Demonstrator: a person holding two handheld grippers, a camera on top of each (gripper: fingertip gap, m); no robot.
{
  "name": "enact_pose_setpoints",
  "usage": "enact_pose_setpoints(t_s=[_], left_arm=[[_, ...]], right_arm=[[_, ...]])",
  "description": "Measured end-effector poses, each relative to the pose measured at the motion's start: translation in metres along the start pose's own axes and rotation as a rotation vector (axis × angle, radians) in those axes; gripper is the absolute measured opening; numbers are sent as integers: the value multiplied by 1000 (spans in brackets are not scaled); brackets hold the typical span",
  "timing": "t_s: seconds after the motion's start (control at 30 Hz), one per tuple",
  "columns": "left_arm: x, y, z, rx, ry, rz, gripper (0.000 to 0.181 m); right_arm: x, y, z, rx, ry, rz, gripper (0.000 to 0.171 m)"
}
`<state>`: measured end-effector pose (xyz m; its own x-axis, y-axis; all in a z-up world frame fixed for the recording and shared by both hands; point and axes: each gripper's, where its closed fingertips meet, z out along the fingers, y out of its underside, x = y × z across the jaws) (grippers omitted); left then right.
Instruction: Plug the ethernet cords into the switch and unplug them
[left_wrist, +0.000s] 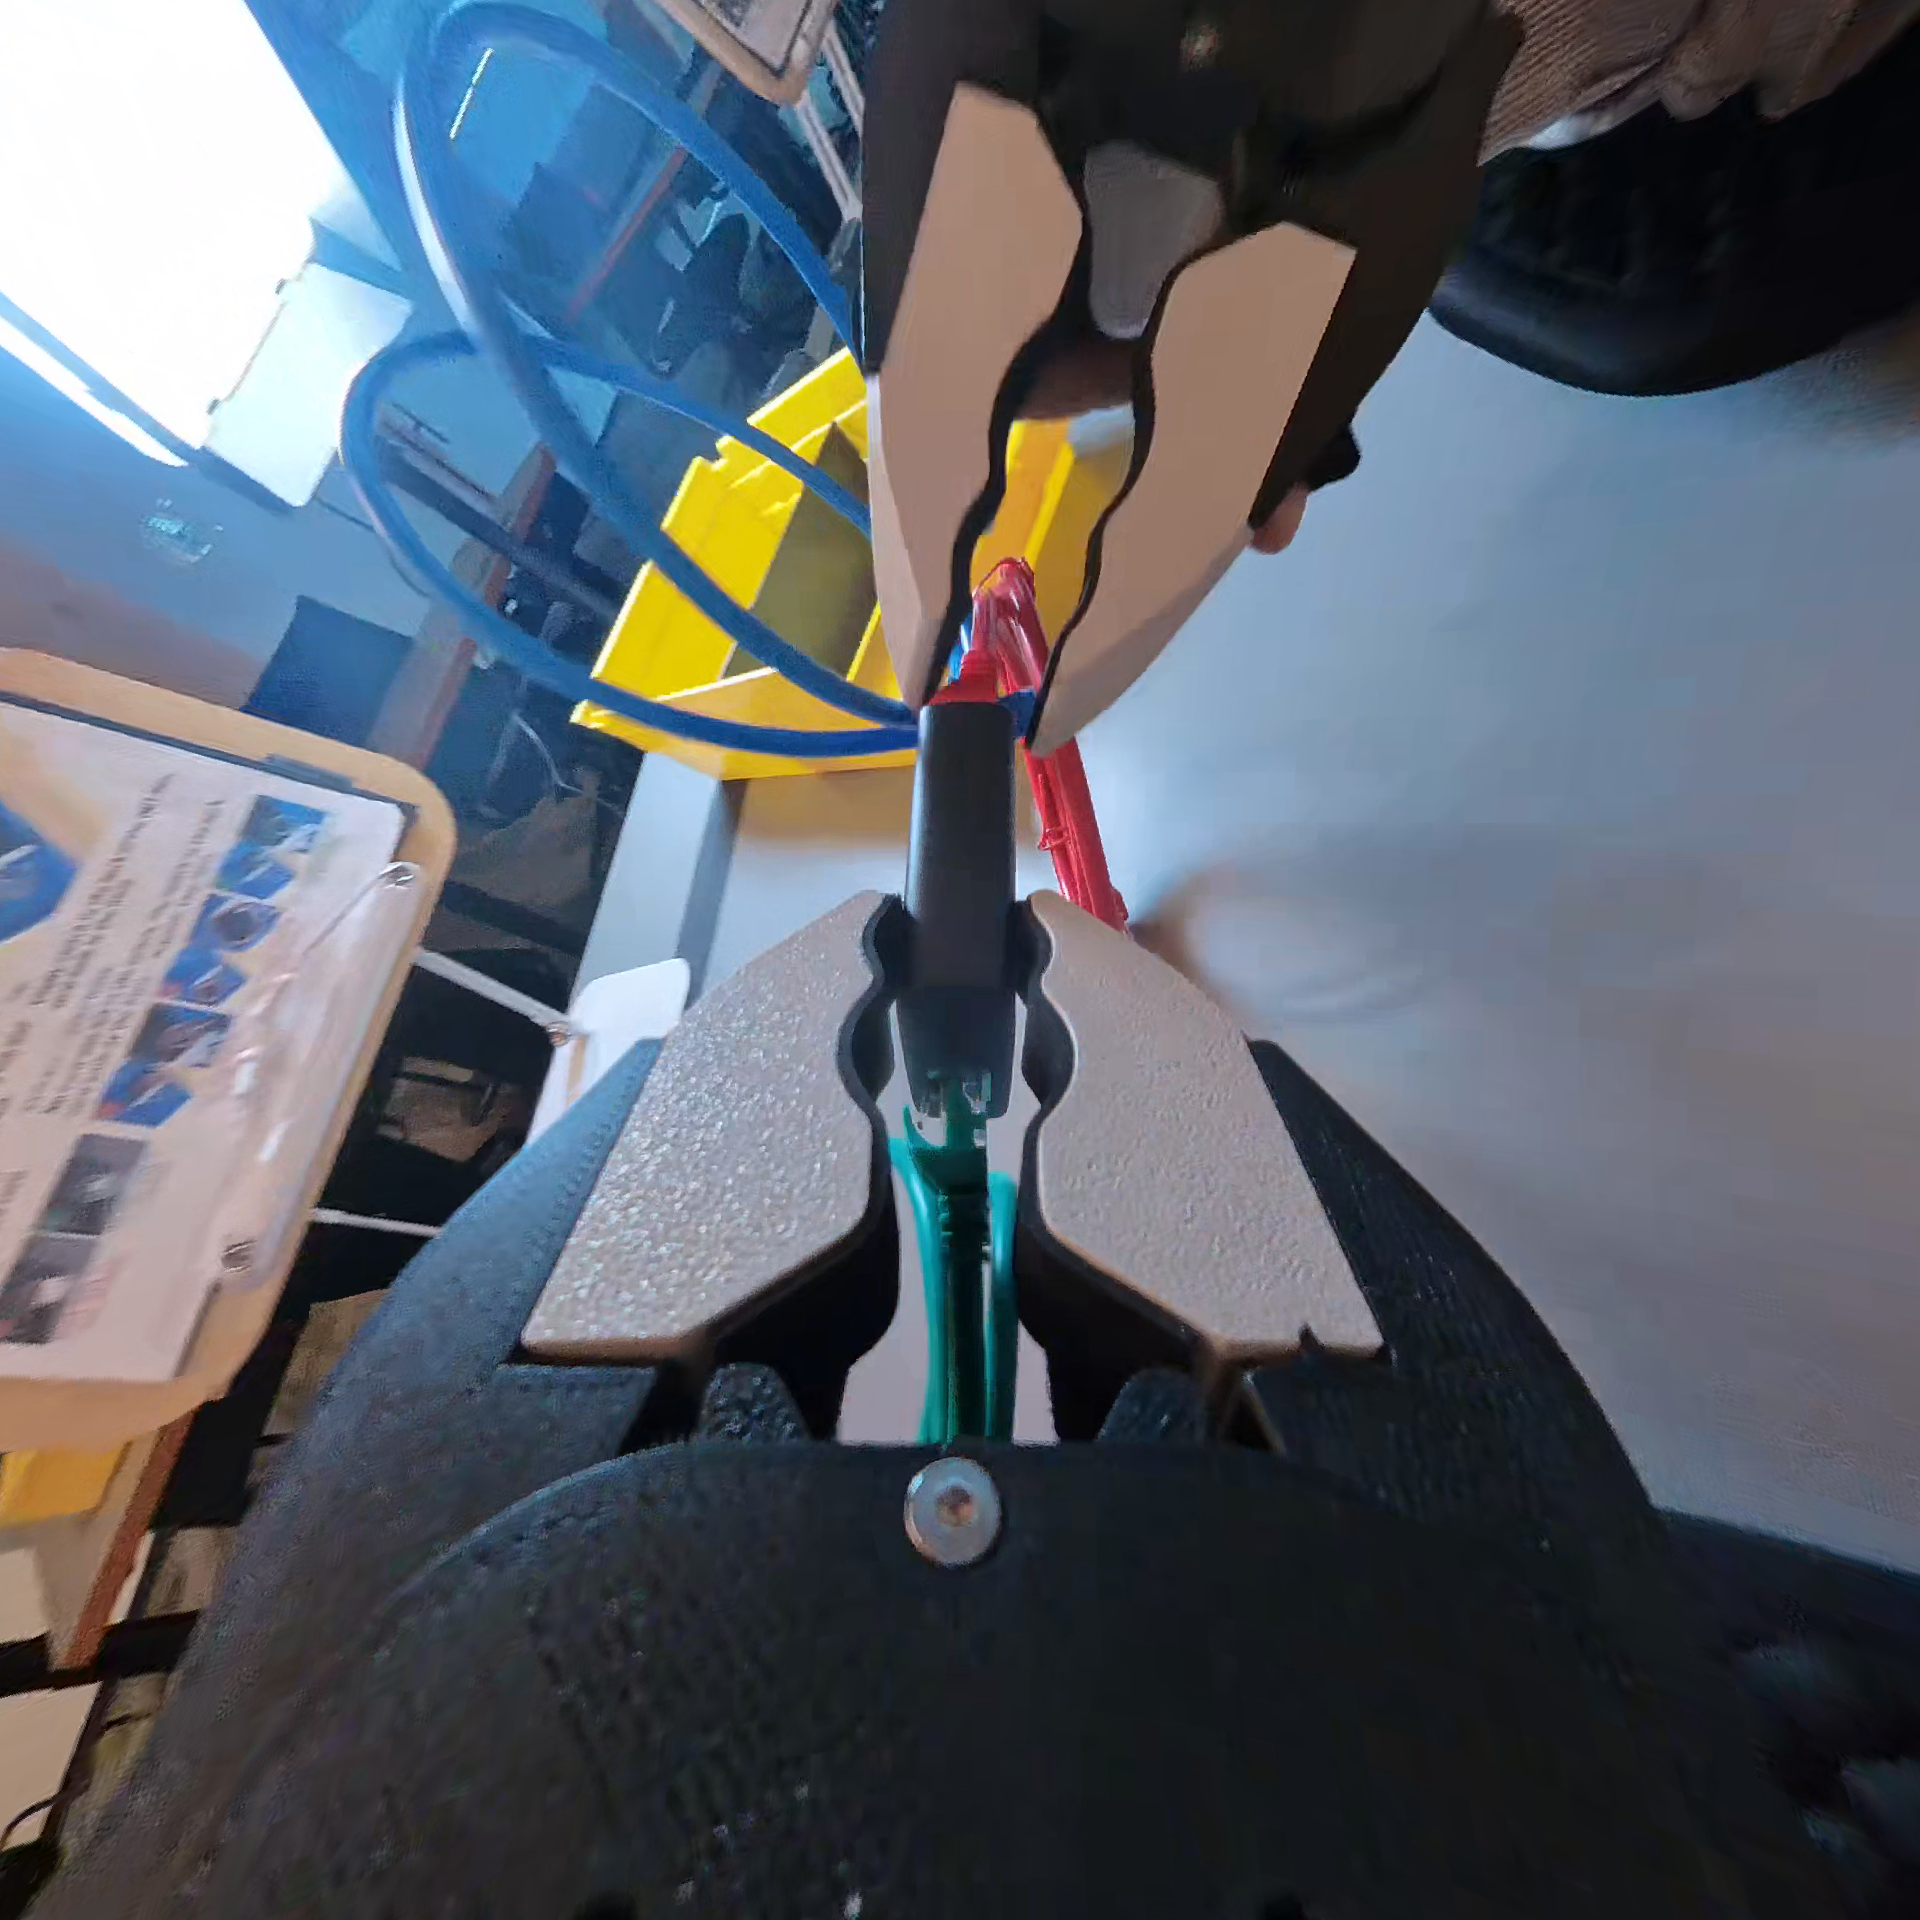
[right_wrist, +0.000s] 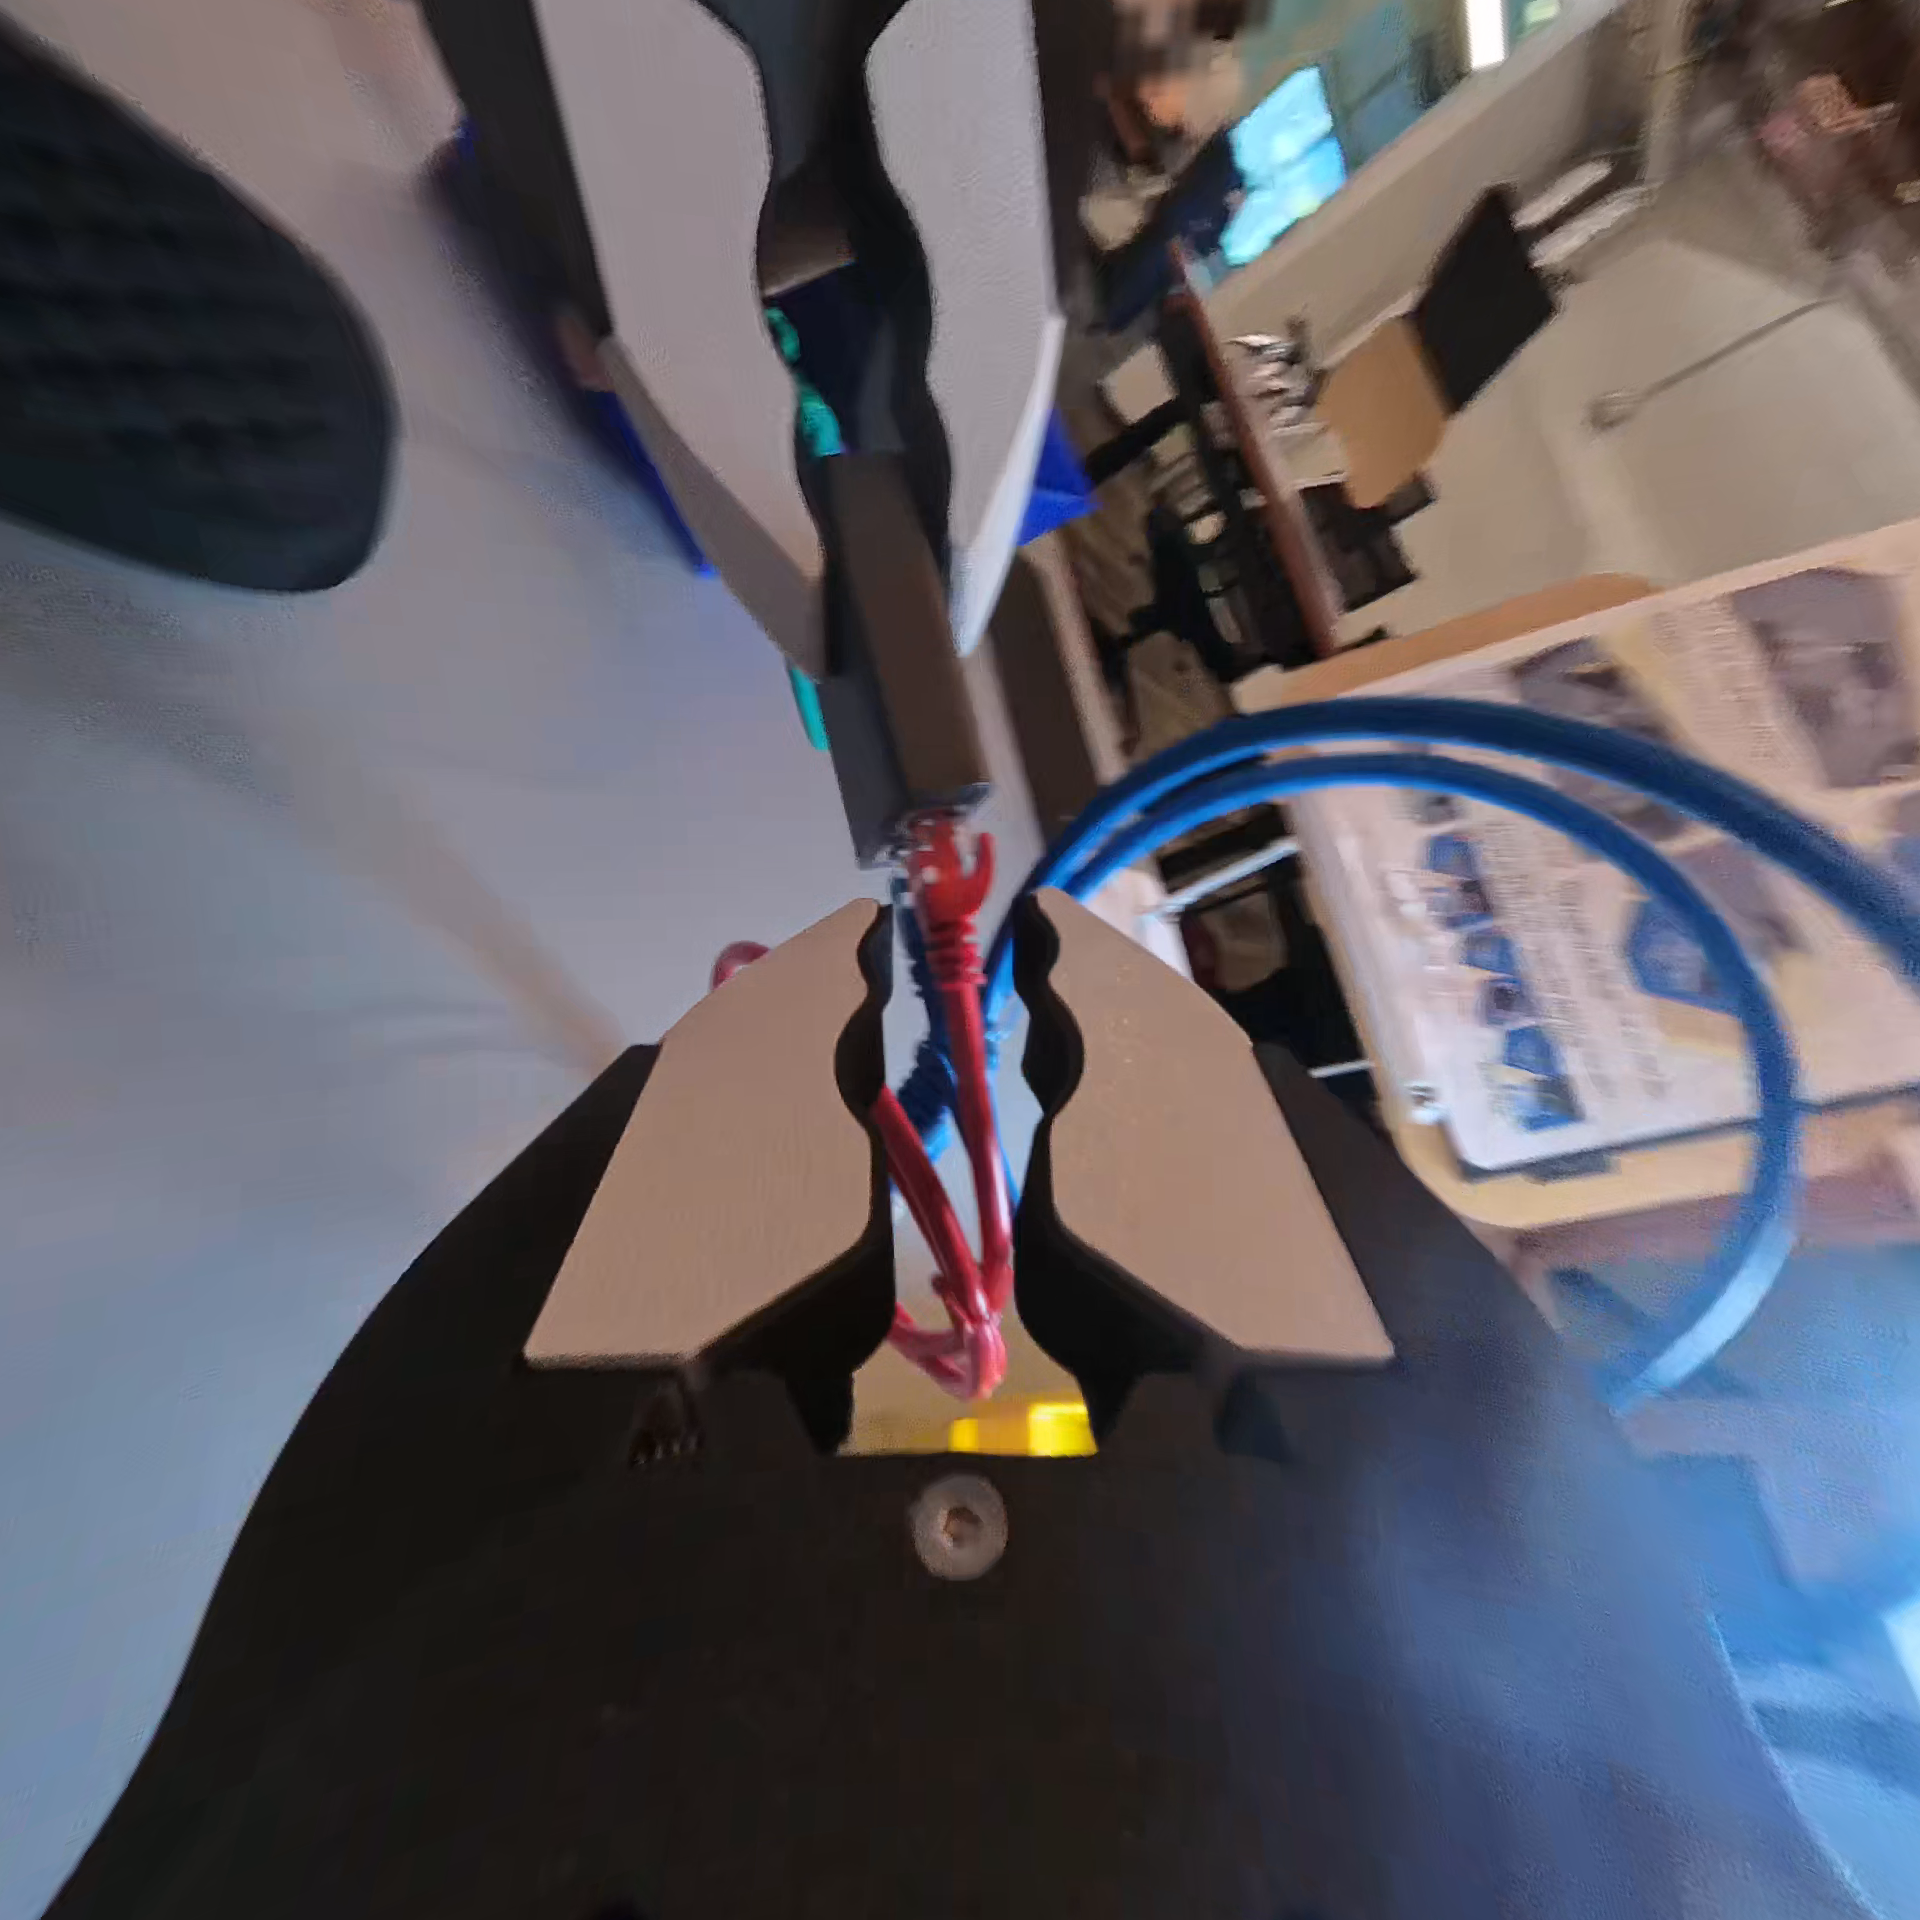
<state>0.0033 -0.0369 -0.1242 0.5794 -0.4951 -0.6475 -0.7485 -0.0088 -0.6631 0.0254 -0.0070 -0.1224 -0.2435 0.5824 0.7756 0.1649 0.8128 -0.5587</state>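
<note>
in the left wrist view the left gripper (left_wrist: 956, 935) is clamped on the black switch (left_wrist: 958, 862), held up off the bench (left_wrist: 1507, 831). a green cord (left_wrist: 951, 1226) is plugged into the switch's near end and runs back between the fingers. at the far end a red cord (right_wrist: 951, 935) and a blue cord (right_wrist: 1455, 758) sit in their ports.

the right gripper (right_wrist: 951, 914) is narrowly parted around those two cords just behind their plugs, tips close to the switch, not visibly pinching either. beyond is a yellow bin (left_wrist: 769, 582).

risk, as i judge it: red and blue lie side by side between the fingers, so closing could catch both, or grab cable rather than plug; pulling without pressing the latch tab could strain the cord or twist the switch out of the left grip.
</note>
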Motion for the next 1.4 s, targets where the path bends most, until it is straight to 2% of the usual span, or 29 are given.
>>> enact_pose_setpoints(t_s=[0.1, 0.27, 0.37, 0.73, 1.03, 1.23, 1.4], left_arm=[[17, 6, 8, 33, 29, -38, 20], [28, 16, 8, 105, 68, -113, 20], [37, 27, 11, 84, 103, -135, 20], [62, 43, 26, -46, 137, -25, 21], [62, 46, 26, -61, 139, -18, 21], [63, 47, 24, -72, 133, 64, 20], [76, 56, 26, -113, 183, 141, 20]], right_arm=[[-18, 10, 4, 25, -65, 0, 16], [-32, 9, 7, 107, -163, 69, 15], [-43, 11, 11, 107, -219, 95, 14], [-73, 17, 20, 84, -311, 82, 14], [-74, 14, 23, 98, -269, 34, 15], [-78, 9, 20, 76, -280, -58, 14], [-95, 11, 21, 36, -362, -160, 13]])
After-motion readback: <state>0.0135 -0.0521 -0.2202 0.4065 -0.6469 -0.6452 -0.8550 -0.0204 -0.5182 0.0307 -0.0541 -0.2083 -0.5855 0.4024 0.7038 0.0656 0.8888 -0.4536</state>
